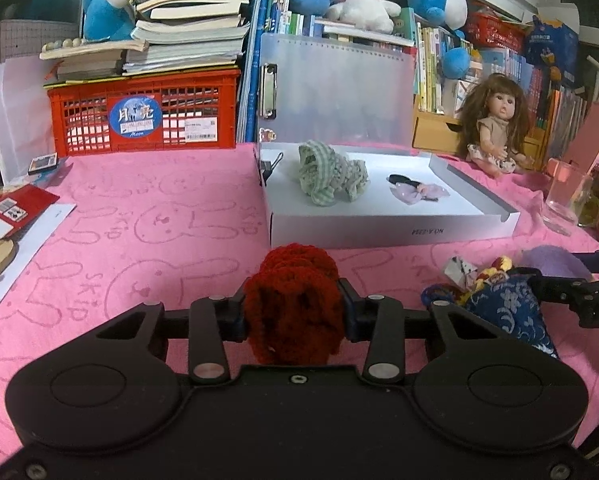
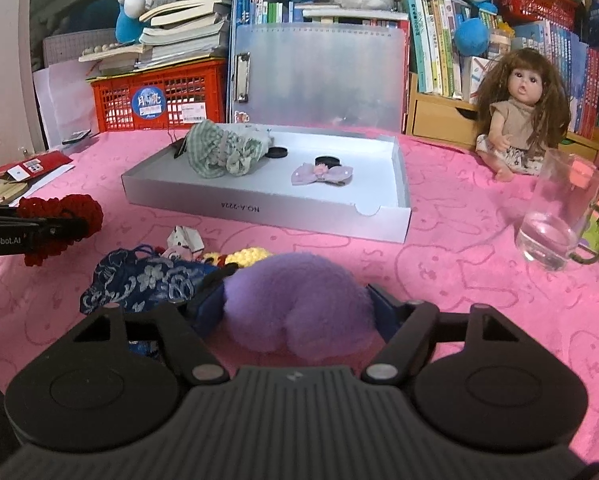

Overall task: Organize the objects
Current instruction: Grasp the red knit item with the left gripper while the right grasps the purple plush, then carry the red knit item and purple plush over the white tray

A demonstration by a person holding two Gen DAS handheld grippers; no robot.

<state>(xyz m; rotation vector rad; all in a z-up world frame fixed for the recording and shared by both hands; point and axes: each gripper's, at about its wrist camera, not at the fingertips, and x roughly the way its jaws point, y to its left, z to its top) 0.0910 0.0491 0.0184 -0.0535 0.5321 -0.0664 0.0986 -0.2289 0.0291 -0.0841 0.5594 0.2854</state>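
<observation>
Clamped between the left gripper's (image 1: 294, 312) jaws sits a dark red crocheted scrunchie (image 1: 295, 304), bunched up over the pink cloth (image 1: 139, 240) just in front of the white tray's (image 1: 379, 234) near wall. Fluffy and purple, a pompom (image 2: 299, 304) fills the right gripper (image 2: 297, 312), whose jaws press its sides; it rests low on the cloth. Beside it to the left lie a blue brocade pouch (image 2: 147, 280) and a yellow knitted piece (image 2: 247, 257). Inside the tray lie a green checked scrunchie (image 2: 219, 152) and a lilac bow (image 2: 321, 173).
</observation>
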